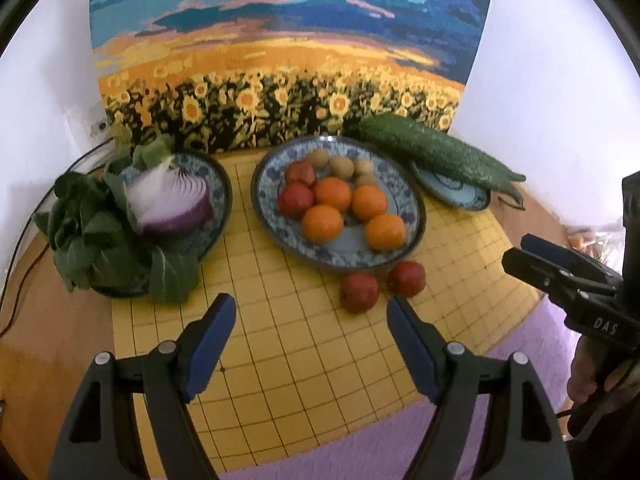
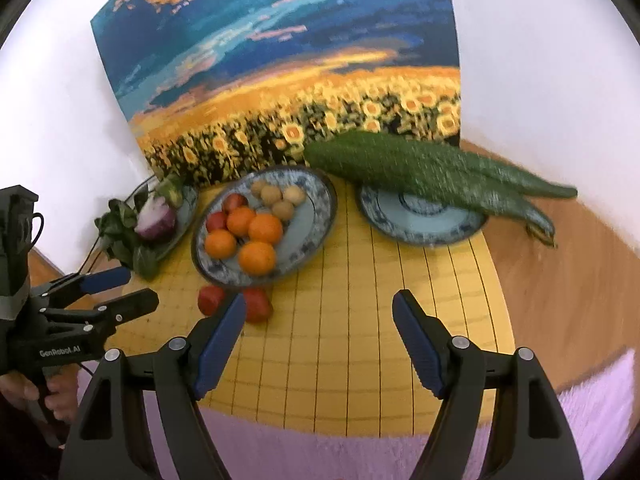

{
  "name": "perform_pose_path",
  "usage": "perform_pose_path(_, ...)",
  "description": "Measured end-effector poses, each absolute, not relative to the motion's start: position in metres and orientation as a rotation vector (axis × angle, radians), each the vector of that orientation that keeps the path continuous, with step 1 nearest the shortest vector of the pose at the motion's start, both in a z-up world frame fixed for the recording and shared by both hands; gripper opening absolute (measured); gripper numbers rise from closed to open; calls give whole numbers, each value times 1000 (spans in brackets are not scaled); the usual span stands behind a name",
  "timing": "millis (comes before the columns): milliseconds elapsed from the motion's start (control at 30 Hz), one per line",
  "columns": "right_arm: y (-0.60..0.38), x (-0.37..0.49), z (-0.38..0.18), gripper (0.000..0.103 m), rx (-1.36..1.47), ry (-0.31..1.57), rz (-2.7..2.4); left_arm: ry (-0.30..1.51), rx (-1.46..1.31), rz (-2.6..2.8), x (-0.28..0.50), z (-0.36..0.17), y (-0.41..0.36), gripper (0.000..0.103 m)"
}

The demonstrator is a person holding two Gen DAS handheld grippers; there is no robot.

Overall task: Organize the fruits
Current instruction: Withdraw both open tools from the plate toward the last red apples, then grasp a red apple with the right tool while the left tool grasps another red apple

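A blue patterned fruit plate (image 1: 276,168) (image 2: 320,208) holds several oranges (image 1: 322,223), two red fruits (image 1: 296,199) and several small brown fruits (image 1: 341,167). Two more red fruits (image 1: 359,292) (image 1: 407,278) lie on the yellow grid mat just in front of the plate; in the right wrist view they (image 2: 211,299) sit by my right gripper's left finger. My left gripper (image 1: 310,312) is open and empty above the mat, just short of them. My right gripper (image 2: 319,308) is open and empty, to the right; it also shows in the left wrist view (image 1: 516,254).
A plate (image 1: 218,184) at the left holds half a red onion (image 1: 172,200) and leafy greens (image 1: 100,236). Cucumbers (image 1: 436,152) (image 2: 420,168) lie across a small plate (image 2: 424,224) at the right. A sunflower picture (image 1: 280,60) stands behind. A purple cloth (image 2: 320,452) covers the front edge.
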State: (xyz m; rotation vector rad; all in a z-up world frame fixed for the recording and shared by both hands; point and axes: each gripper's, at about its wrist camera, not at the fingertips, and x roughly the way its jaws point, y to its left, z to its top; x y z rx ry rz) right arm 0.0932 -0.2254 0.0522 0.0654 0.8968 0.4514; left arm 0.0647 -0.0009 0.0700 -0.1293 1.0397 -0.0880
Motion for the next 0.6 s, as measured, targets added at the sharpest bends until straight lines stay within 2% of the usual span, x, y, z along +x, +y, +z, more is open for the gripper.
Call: perform_pose_path(600, -228, 87, 11, 77, 90, 1020, 449, 1171, -215, -136, 66, 21, -1, 81)
